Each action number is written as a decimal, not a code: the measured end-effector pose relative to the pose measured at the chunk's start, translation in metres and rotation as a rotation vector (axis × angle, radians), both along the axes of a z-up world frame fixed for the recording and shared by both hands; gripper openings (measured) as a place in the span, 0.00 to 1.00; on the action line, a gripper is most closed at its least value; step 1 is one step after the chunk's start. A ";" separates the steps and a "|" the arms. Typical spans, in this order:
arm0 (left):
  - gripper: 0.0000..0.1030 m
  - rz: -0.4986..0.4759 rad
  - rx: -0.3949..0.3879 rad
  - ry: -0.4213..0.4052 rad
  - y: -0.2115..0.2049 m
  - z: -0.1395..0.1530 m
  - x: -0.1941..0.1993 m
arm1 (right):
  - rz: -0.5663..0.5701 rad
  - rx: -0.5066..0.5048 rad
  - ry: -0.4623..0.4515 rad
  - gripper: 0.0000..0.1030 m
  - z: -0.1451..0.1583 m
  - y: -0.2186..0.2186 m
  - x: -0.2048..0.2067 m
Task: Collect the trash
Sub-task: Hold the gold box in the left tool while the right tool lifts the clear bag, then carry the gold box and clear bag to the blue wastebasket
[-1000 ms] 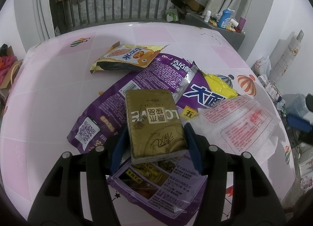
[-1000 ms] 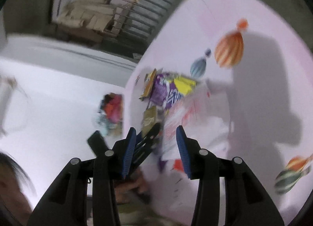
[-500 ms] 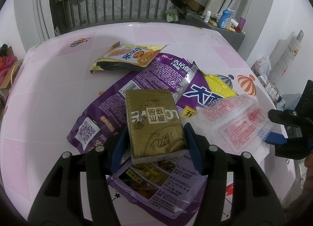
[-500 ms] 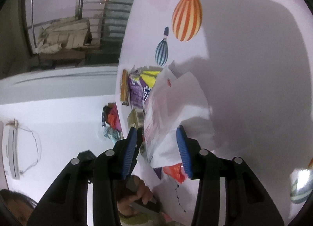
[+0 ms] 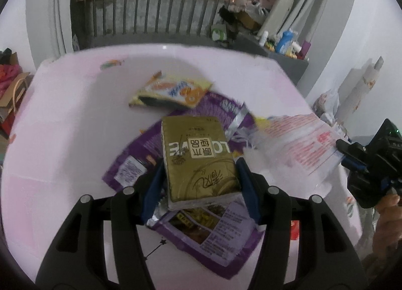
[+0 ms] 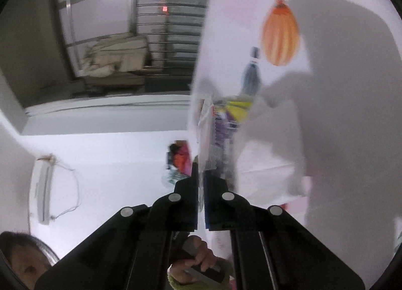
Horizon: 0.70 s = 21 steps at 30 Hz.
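Observation:
My left gripper [image 5: 199,177] is shut on a gold tissue pack [image 5: 198,157] and holds it above a large purple snack bag [image 5: 201,229] on the pink table [image 5: 62,126]. A yellow and orange wrapper [image 5: 173,91] lies behind it. My right gripper [image 6: 201,174] is shut on the edge of a clear plastic bag with red print [image 6: 204,124]. In the left wrist view the bag [image 5: 296,144] is lifted at the right, pinched by the right gripper [image 5: 344,150].
A balcony railing [image 5: 150,8] stands beyond the table's far edge. A grey counter with bottles [image 5: 286,44] is at the back right. Bags [image 5: 10,86] sit on the floor at the left. The table's right edge is beside my right hand.
My right gripper closed on the clear plastic bag's edge and lifted it. My left gripper raised the gold tissue pack a little above the purple bag.

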State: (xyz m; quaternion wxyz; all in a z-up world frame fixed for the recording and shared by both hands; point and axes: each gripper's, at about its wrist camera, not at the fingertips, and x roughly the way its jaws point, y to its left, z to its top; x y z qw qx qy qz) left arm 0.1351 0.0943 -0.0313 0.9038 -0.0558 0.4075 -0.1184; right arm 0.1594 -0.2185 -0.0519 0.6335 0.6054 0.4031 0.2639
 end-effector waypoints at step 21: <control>0.52 -0.638 -0.156 0.092 -0.280 0.066 0.019 | -0.589 -0.312 -0.130 0.04 0.055 -0.252 -0.192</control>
